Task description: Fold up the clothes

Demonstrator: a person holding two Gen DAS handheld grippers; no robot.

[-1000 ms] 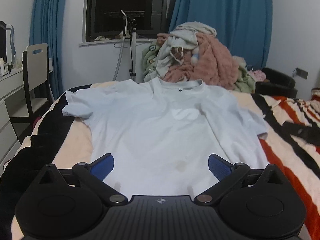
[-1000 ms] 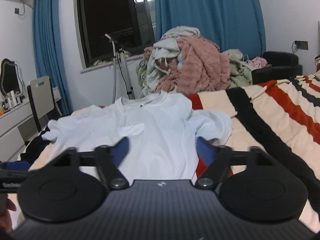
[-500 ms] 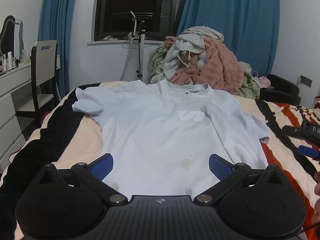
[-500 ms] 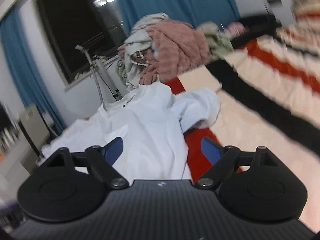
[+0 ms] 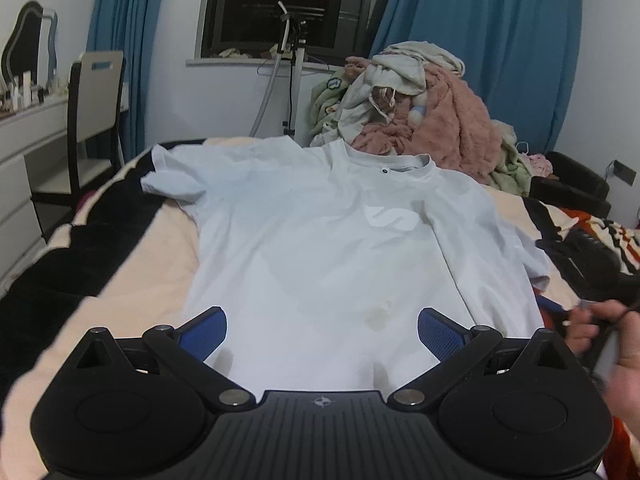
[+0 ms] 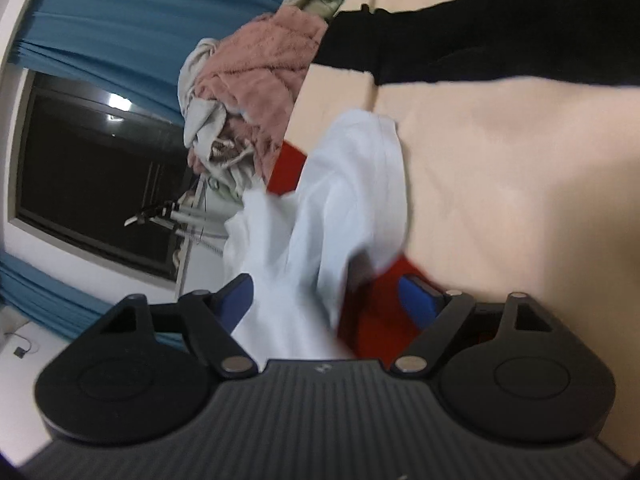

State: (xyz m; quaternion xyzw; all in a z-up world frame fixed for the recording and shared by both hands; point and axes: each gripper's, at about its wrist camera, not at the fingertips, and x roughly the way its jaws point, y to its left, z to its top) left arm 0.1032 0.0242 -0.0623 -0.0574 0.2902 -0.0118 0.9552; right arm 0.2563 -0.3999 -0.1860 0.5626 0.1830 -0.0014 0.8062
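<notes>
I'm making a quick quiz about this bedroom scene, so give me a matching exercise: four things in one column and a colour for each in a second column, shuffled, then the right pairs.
Things:
1. T-shirt spread on the bed
2. Curtains
3. Fuzzy blanket in the clothes pile
4. Chair back

Colours:
A. pink
B. beige with a dark frame
C. white
D. blue

Pairs: 1-C, 2-D, 3-A, 4-B

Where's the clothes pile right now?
Left wrist view: the clothes pile sits at the bed's far end, right of centre, behind the shirt's collar, against the blue curtain.
</notes>
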